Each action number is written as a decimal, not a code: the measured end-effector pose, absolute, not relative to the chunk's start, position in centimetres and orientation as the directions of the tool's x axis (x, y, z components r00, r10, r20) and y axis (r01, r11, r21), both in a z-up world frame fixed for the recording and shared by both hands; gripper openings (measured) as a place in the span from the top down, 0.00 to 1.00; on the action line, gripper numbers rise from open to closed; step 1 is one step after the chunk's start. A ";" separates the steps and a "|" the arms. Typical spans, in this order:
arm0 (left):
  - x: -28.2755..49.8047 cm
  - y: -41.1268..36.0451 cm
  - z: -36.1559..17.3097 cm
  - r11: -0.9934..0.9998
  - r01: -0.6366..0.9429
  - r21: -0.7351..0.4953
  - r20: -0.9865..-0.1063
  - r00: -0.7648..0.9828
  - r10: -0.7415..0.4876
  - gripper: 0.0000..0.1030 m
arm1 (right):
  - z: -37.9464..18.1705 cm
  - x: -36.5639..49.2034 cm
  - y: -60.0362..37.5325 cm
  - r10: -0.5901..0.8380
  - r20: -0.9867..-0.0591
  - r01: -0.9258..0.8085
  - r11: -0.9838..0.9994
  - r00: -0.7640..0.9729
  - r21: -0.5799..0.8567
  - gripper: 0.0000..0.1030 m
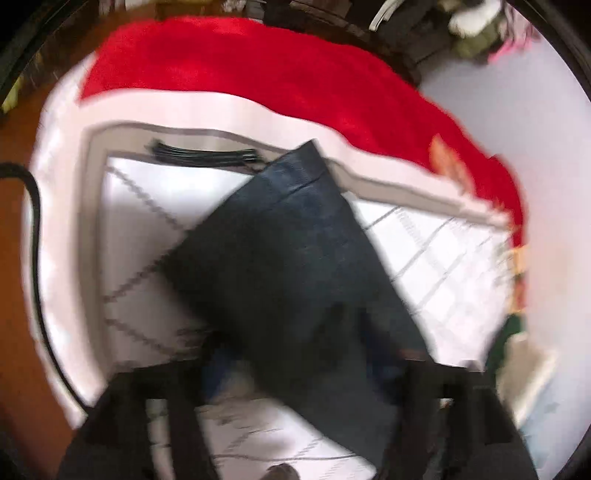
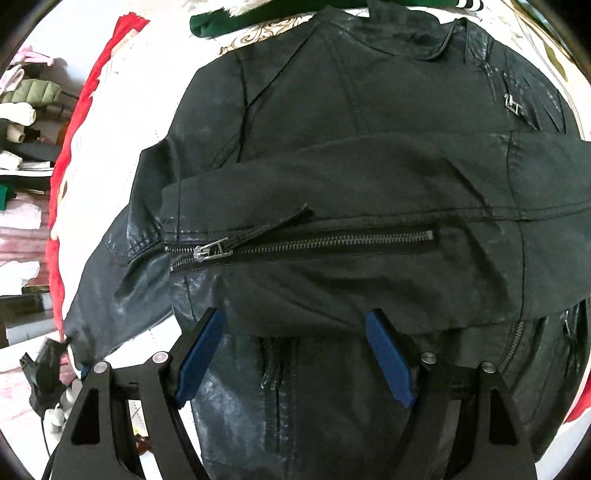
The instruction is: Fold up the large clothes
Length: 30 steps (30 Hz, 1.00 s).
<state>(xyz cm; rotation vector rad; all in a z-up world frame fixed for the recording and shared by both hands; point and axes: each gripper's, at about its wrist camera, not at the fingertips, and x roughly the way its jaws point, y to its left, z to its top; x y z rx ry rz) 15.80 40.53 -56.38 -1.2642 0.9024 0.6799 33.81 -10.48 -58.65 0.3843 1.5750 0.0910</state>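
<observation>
A black leather jacket (image 2: 369,122) lies flat on the bed, collar far. One sleeve (image 2: 369,206) with a zipped cuff is folded across its middle. My right gripper (image 2: 295,332) hovers just above the jacket's lower part, jaws open and empty, blue pads (image 2: 201,354) showing. In the blurred left wrist view, the other sleeve (image 1: 295,266) hangs lifted over the quilt, its near end between my left gripper's fingers (image 1: 306,380). The left jaws look closed on the sleeve.
A white quilt with grey diamond lines (image 1: 155,229) covers the bed, a red blanket (image 1: 240,70) beyond it. A black cable (image 1: 35,229) runs along the left edge. A green garment (image 2: 229,22) and piled clothes (image 2: 26,96) lie around.
</observation>
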 end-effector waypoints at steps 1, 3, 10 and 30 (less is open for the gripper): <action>16.2 40.2 -56.7 0.182 -0.841 -0.510 -0.859 0.510 -0.048 0.12 | -58.7 33.8 -10.4 0.301 -0.954 0.188 0.937 0.000 0.295 0.21; 17.2 40.1 -56.9 0.173 -0.861 -0.478 -0.877 0.480 -0.033 0.08 | -58.8 33.8 -10.0 0.300 -0.954 0.188 0.937 -0.007 0.294 0.21; 21.6 38.7 -55.2 0.258 -0.941 -0.218 -0.937 0.276 0.213 0.97 | -58.4 34.0 -8.4 0.227 -0.974 0.179 0.958 -0.003 0.222 0.21; 23.2 32.6 -43.7 0.662 -0.748 -0.059 -0.816 0.418 0.400 0.98 | -59.4 38.5 -2.9 0.131 -0.991 0.146 0.981 -0.010 0.128 0.55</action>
